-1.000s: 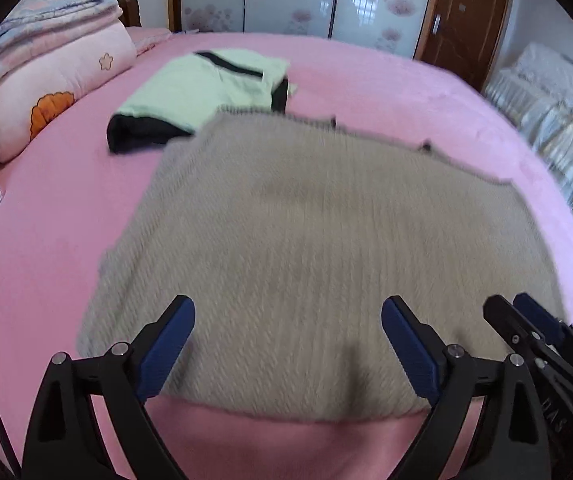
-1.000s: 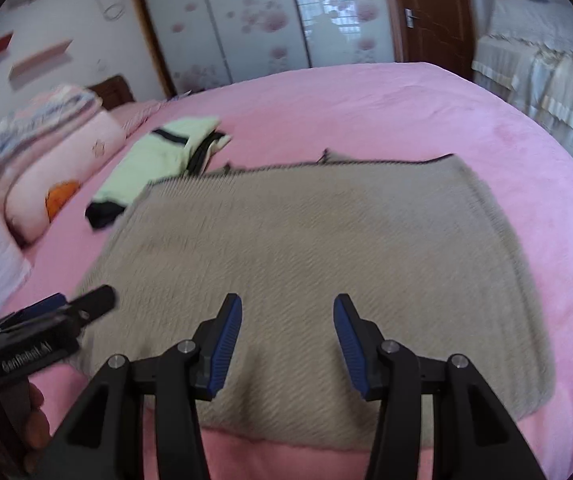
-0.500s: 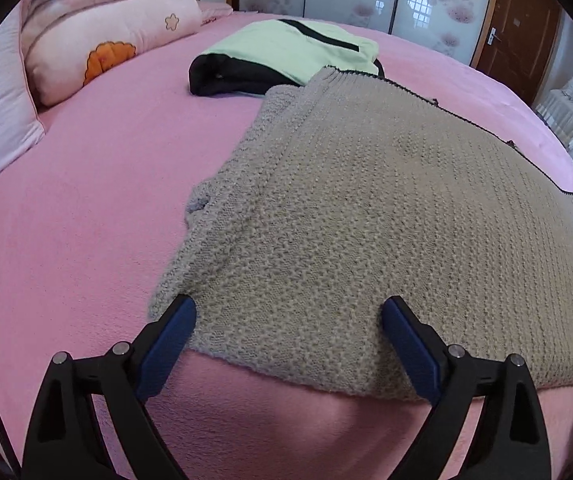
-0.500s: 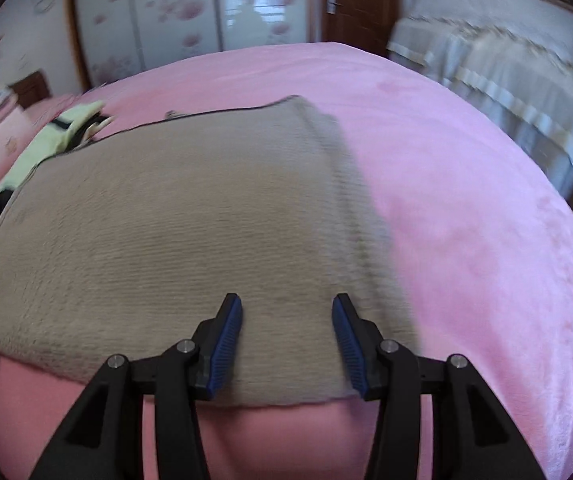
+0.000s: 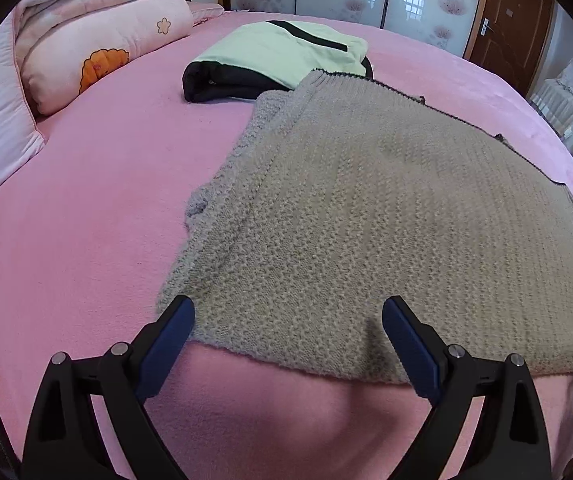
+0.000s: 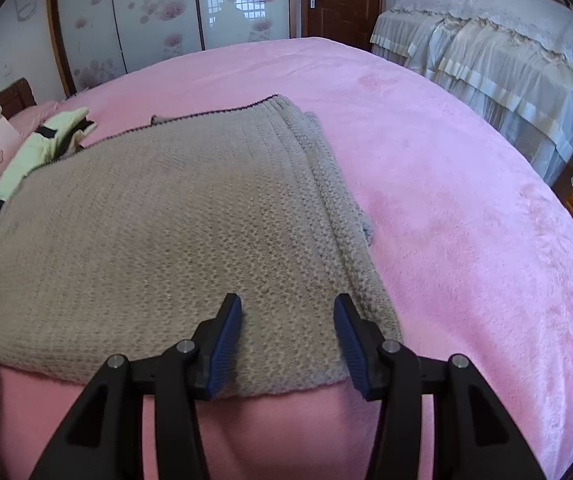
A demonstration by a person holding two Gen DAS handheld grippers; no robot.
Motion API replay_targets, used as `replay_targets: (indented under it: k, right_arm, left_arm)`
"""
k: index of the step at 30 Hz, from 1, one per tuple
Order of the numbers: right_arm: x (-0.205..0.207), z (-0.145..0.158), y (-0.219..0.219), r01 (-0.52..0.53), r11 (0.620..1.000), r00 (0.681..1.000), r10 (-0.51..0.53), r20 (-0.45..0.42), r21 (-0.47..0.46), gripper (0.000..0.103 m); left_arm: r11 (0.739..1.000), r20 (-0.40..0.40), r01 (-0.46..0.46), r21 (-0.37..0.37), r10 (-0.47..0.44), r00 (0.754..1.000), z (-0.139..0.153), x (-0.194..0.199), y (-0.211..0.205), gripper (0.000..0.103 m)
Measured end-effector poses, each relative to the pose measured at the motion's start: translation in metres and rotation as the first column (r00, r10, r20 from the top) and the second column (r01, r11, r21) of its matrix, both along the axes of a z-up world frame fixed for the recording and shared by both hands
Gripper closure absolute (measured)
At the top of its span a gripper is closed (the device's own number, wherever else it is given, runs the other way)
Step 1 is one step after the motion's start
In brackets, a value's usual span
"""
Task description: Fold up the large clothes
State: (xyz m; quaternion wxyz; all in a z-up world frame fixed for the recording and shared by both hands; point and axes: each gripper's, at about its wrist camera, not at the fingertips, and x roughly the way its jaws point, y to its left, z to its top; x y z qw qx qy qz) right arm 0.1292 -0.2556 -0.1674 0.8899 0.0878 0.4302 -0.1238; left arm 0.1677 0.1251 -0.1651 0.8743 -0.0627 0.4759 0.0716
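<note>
Both tongs gaped, empty: left tongs [image 5: 288, 330] and right tongs [image 6: 287, 318] hovered at the near corners of the grey knitted sweater [image 5: 386, 220]. Risk: loose knit bunched; a shallow bite could catch one layer only, skewing the fold.

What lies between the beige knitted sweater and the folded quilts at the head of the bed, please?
In the left wrist view, only bare pink bedspread separates the beige knitted sweater from the folded quilts; the folded green garment sits farther back.
</note>
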Motion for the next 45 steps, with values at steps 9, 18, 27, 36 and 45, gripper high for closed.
replay_targets:
  k: [9, 18, 27, 36, 45]
  right_arm:
    - [-0.025, 0.064, 0.038, -0.079, 0.996, 0.989, 0.073, 0.125, 0.043, 0.054]
    - [-0.05, 0.093, 0.087, -0.203, 0.979, 0.961, 0.196, 0.198, 0.018, 0.054]
    - [-0.045, 0.073, 0.119, -0.299, 0.954, 0.945, 0.291, 0.15, 0.028, 0.054]
    - [-0.023, 0.053, 0.129, -0.306, 0.952, 0.946, 0.301, 0.119, 0.026, 0.054]
    - [0.016, 0.038, 0.135, -0.284, 0.958, 0.952, 0.286, 0.107, -0.037, 0.054]
  left_arm:
    - [0.993, 0.053, 0.044, -0.113, -0.038, 0.998, 0.061, -0.034, -0.001, 0.009]
    - [0.933, 0.004, 0.031, -0.358, -0.031, 1.0, 0.044, -0.079, 0.022, 0.009]
    - [0.872, -0.053, -0.064, -0.485, 0.044, 0.998, -0.033, -0.064, 0.049, 0.01]
    - [0.874, 0.109, -0.029, -0.485, 0.093, 0.99, -0.05, -0.003, 0.045, 0.012]
    - [0.862, 0.134, -0.111, -0.495, 0.201, 0.97, -0.043, 0.039, 0.046, 0.082]
